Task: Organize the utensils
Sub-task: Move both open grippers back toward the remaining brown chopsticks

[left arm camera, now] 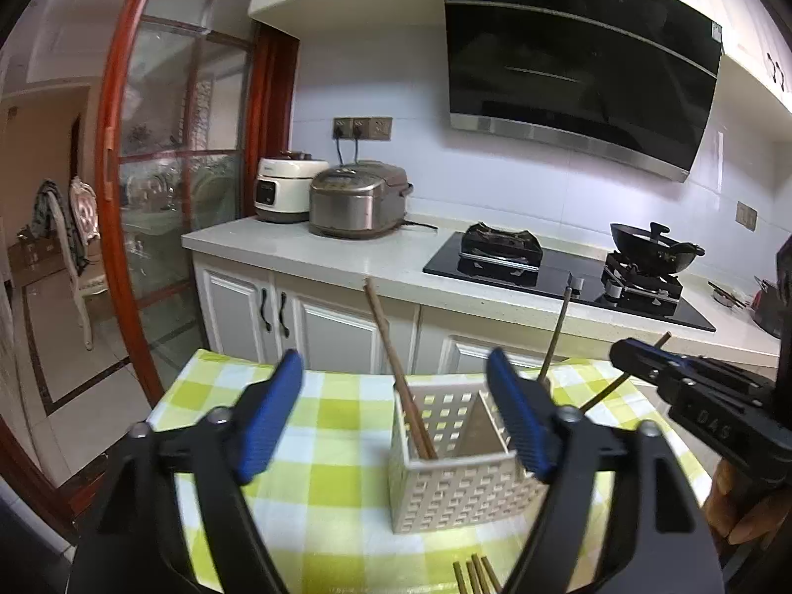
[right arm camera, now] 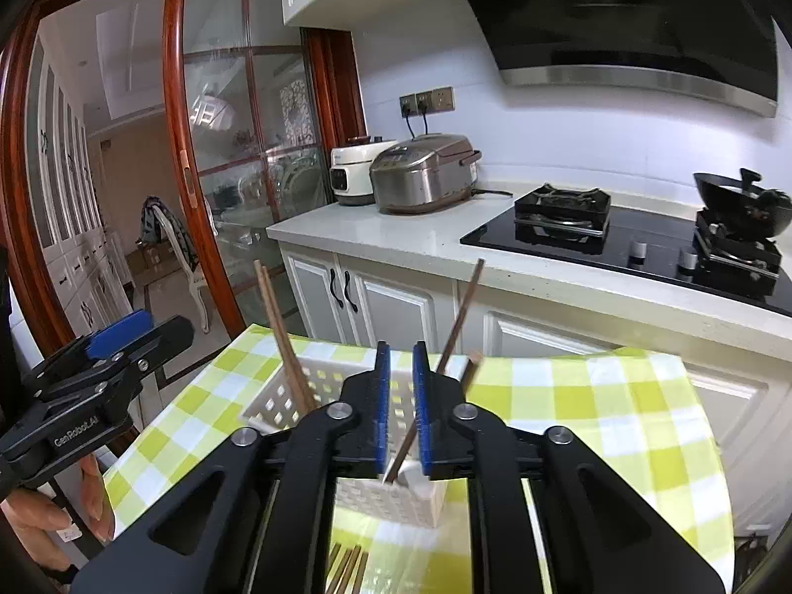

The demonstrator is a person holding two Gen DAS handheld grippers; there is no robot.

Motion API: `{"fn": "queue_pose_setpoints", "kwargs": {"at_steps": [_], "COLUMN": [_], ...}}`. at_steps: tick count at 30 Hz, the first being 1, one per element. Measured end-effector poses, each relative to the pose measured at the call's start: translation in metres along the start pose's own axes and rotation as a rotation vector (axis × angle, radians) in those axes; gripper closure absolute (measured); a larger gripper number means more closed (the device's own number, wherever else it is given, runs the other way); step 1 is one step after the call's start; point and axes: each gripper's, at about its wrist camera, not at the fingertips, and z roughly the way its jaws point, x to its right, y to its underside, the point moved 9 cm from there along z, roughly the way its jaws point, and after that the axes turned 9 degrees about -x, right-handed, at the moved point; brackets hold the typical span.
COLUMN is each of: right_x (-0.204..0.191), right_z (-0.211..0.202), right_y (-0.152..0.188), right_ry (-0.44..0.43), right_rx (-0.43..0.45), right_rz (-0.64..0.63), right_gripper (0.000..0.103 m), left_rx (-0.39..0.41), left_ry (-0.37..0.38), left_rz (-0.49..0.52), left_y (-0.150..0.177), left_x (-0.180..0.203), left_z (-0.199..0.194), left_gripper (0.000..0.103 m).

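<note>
Several loose chopsticks (left arm camera: 475, 571) lie at the frame's bottom edge. Mid-frame, the left gripper (left arm camera: 396, 416) gapes empty around the white basket (left arm camera: 460, 490); the right gripper (right arm camera: 398, 406), nearly closed, pinches one chopstick (right arm camera: 458, 319) above it.

White cabinets (left arm camera: 317, 317), pale wall (left arm camera: 376, 74), black range hood (left arm camera: 579, 59), red-framed glass door (left arm camera: 173, 163).

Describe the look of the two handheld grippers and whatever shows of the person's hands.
Both grippers are matte black frames with triangular cutouts, silver pivot bolts and ribbed blue finger pads. The left gripper carries white "GenRobot.AI" lettering on its side; the right gripper has raised "DAS" lettering. Bare fingers grip the left handle; no sleeves or cables show.
</note>
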Motion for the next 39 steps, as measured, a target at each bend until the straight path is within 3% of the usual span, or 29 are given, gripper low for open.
{"fn": "queue_pose_setpoints", "kwargs": {"at_steps": [3, 6, 12, 23, 31, 39], "right_x": [-0.001, -0.003, -0.002, 0.004, -0.009, -0.029], "right_z": [-0.017, -0.025, -0.024, -0.006, 0.019, 0.035], "right_y": [0.015, 0.033, 0.086, 0.164, 0.201, 0.211], "right_ry": [-0.004, 0.003, 0.027, 0.034, 0.04, 0.016], "right_rx": [0.017, 0.012, -0.048, -0.186, -0.299, -0.36], "right_rz": [0.009, 0.002, 0.019, 0.06, 0.02, -0.026], "right_gripper": [0.065, 0.064, 0.064, 0.064, 0.065, 0.078], "left_rx": [0.019, 0.032, -0.024, -0.187, -0.269, -0.288], "left_ry": [-0.031, -0.059, -0.094, -0.08, -0.085, -0.097], "left_rz": [-0.007, -0.002, -0.009, -0.006, 0.01, -0.013], "left_y": [0.018, 0.04, 0.088, 0.168, 0.192, 0.198], "left_x": [-0.003, -0.005, -0.01, -0.016, -0.017, -0.025], "left_z": [-0.017, -0.03, -0.037, -0.028, -0.012, -0.003], "left_gripper": [0.013, 0.01, 0.009, 0.009, 0.009, 0.009]}}
